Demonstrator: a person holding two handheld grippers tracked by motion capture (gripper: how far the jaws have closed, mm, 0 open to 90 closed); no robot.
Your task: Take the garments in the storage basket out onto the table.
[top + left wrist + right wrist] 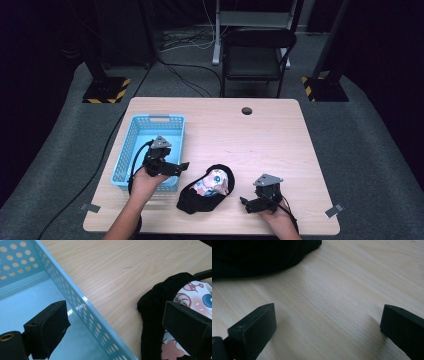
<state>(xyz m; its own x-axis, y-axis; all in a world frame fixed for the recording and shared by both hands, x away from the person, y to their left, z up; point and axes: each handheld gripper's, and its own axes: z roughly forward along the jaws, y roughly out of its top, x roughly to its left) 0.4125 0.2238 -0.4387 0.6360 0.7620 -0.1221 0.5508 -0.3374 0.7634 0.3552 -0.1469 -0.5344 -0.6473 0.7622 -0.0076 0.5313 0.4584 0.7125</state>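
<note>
High view: the left hand-held gripper (184,165) is held level over the near right corner of the blue basket (131,134), its tips aimed at the black cap (197,197) with a cartoon-print lining, which lies on the worktop (270,145) between the two hands. The right hand-held gripper (244,202) sits low near the front edge, pointing toward the cap.

Left gripper view: jaws spread wide with nothing between them, one over the basket floor, the other over the cap's lining (192,293).

Right gripper view: jaws wide apart over bare wood, nothing held; the cap's black edge (262,255) lies ahead.
</note>
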